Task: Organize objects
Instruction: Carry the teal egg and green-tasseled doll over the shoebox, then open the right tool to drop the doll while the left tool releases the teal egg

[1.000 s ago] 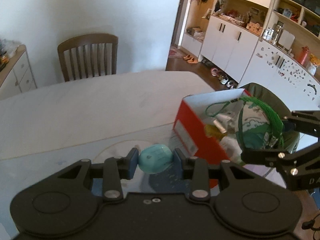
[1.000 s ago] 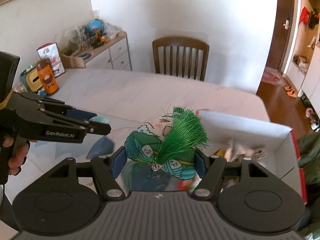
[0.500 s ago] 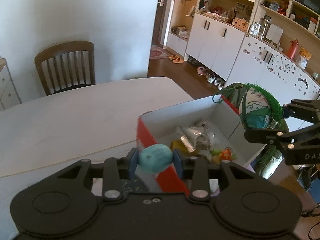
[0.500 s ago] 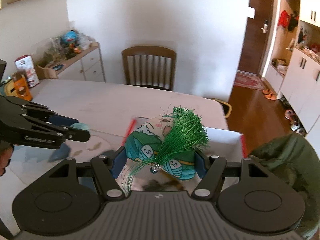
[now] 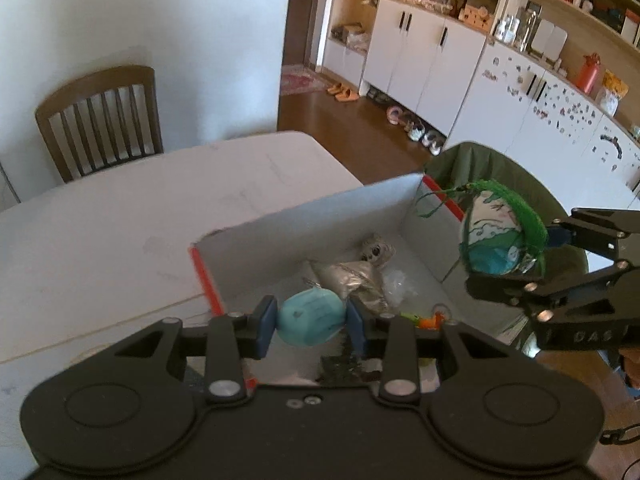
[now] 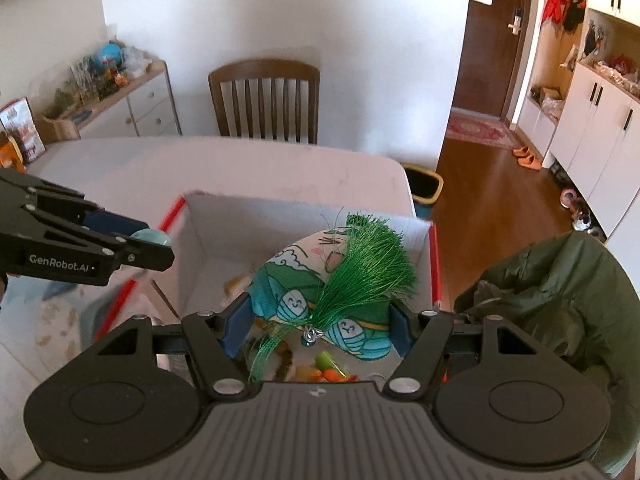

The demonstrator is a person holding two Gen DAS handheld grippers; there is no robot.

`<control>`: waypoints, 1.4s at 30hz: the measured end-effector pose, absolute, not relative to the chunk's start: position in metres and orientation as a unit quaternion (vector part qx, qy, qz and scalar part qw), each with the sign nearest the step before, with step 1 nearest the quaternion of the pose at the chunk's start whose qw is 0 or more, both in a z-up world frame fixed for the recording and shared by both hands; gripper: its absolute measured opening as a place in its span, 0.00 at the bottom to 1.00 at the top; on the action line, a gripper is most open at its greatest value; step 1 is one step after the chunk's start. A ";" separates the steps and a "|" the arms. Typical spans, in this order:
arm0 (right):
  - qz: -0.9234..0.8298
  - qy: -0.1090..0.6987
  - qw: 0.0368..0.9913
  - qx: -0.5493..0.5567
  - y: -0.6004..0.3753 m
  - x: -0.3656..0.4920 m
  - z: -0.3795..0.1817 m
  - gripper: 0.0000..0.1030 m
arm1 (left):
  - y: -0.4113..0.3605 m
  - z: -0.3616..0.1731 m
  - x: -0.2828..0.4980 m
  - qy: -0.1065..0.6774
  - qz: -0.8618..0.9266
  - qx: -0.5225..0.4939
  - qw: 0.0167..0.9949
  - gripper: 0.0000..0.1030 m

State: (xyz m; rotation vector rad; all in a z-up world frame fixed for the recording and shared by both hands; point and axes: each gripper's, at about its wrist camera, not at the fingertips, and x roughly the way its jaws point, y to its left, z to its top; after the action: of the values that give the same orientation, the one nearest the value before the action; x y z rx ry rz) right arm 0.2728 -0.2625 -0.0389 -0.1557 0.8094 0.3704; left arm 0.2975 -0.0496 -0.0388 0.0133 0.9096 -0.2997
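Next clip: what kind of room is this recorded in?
Most likely a home dining area by the entry: a wooden chair at a pale table, white cupboards with shoes along their foot, and a front door.

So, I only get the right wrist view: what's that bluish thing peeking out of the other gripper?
Observer: A pale blue lump, rounded, clamped between the pads of the left gripper.
Operator: And what's under my pouch? It blocks my view.
Observer: A silver doll, foil-wrapped, lies on the floor of the box.
Operator: Does the pouch have a hanging loop?
Observer: Yes, a green cord loop sticks out from the top of the pouch.
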 end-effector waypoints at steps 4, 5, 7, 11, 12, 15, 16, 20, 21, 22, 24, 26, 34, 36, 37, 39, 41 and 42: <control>0.189 0.405 0.890 -0.085 -0.267 0.284 -0.058 0.66 | -0.069 -0.055 0.309 0.453 -0.152 0.016 0.878 0.35; 0.194 0.407 0.888 -0.088 -0.267 0.285 -0.062 0.66 | -0.074 -0.058 0.311 0.456 -0.153 0.018 0.877 0.35; 0.196 0.412 0.884 -0.099 -0.265 0.289 -0.071 0.66 | -0.083 -0.067 0.315 0.464 -0.157 0.024 0.872 0.35; 0.202 0.423 0.877 -0.107 -0.265 0.296 -0.087 0.66 | -0.098 -0.083 0.320 0.479 -0.164 0.036 0.861 0.35; 0.203 0.423 0.876 -0.111 -0.265 0.296 -0.090 0.66 | -0.101 -0.087 0.322 0.484 -0.164 0.038 0.859 0.35; 0.210 0.426 0.870 -0.133 -0.264 0.298 -0.101 0.66 | -0.105 -0.098 0.325 0.497 -0.163 0.039 0.852 0.35; 0.210 0.428 0.867 -0.141 -0.263 0.299 -0.104 0.67 | -0.106 -0.101 0.327 0.501 -0.162 0.039 0.849 0.35; 0.226 0.429 0.860 -0.158 -0.263 0.299 -0.113 0.67 | -0.110 -0.111 0.330 0.510 -0.163 0.046 0.843 0.35; 0.230 0.433 0.857 -0.159 -0.263 0.301 -0.115 0.67 | -0.111 -0.113 0.332 0.513 -0.164 0.048 0.841 0.35; 0.233 0.436 0.854 -0.160 -0.263 0.302 -0.118 0.67 | -0.112 -0.115 0.332 0.516 -0.166 0.050 0.839 0.35; 0.234 0.442 0.850 -0.167 -0.264 0.303 -0.123 0.67 | -0.114 -0.118 0.332 0.522 -0.171 0.055 0.834 0.35; 0.237 0.440 0.849 -0.170 -0.266 0.302 -0.125 0.67 | -0.116 -0.122 0.331 0.528 -0.173 0.059 0.829 0.35; 0.242 0.432 0.851 -0.176 -0.270 0.297 -0.118 0.69 | -0.114 -0.134 0.333 0.550 -0.166 0.054 0.817 0.35; 0.242 0.429 0.852 -0.179 -0.271 0.296 -0.116 0.69 | -0.112 -0.136 0.333 0.553 -0.163 0.052 0.815 0.35; 0.242 0.428 0.852 -0.180 -0.272 0.296 -0.114 0.70 | -0.111 -0.137 0.333 0.554 -0.163 0.052 0.815 0.35; 0.243 0.428 0.852 -0.177 -0.275 0.296 -0.112 0.71 | -0.110 -0.138 0.333 0.560 -0.160 0.052 0.811 0.33; 0.244 0.426 0.852 -0.179 -0.277 0.296 -0.109 0.72 | -0.108 -0.138 0.332 0.563 -0.159 0.051 0.810 0.35; 0.245 0.425 0.852 -0.181 -0.278 0.294 -0.108 0.72 | -0.107 -0.138 0.331 0.562 -0.159 0.051 0.810 0.36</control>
State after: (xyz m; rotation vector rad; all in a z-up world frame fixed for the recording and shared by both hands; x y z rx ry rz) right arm 0.2942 -0.2779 -0.1080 -0.3799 0.8954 0.5154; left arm 0.3309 -0.1075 -0.1381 0.1097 1.2010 -0.3398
